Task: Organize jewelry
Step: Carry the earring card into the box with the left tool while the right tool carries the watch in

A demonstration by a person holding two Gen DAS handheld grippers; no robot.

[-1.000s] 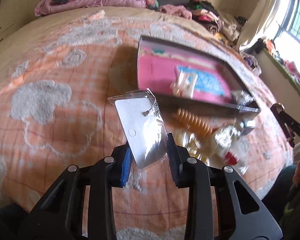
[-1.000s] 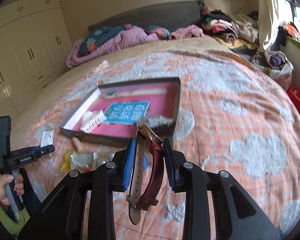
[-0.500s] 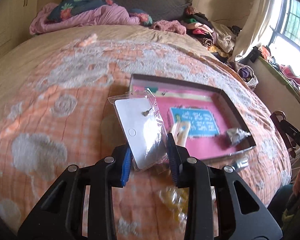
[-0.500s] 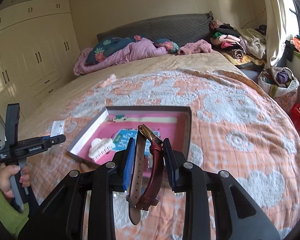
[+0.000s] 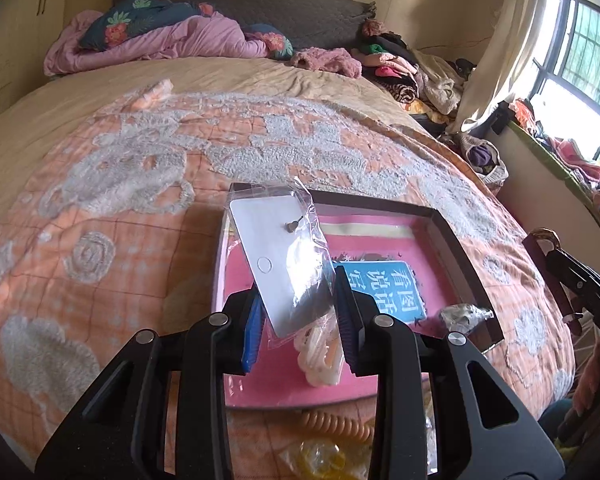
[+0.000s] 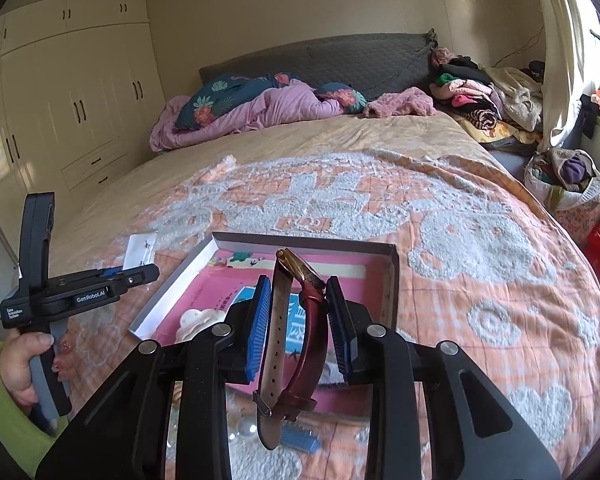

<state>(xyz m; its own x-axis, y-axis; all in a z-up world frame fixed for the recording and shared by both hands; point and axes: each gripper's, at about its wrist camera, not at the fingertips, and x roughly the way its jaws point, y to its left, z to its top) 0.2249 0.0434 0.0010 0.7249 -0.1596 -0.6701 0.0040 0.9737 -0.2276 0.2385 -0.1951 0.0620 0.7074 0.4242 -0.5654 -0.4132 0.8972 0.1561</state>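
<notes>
Both your grippers have risen and come over the pink-lined box [image 5: 452, 240] on the bed within the last second. Your left gripper [image 5: 300, 320] pinches the bagged earring card [image 5: 278, 256]; your right gripper [image 6: 298, 322] clamps the maroon-strapped watch [image 6: 304, 320], so both look ready to drop in.

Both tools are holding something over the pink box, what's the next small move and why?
Probably lower the left tool and release the earring packet into the box. The packet already hangs over the box's pink floor beside the white hair clip, while the right tool grips the watch above it.
</notes>
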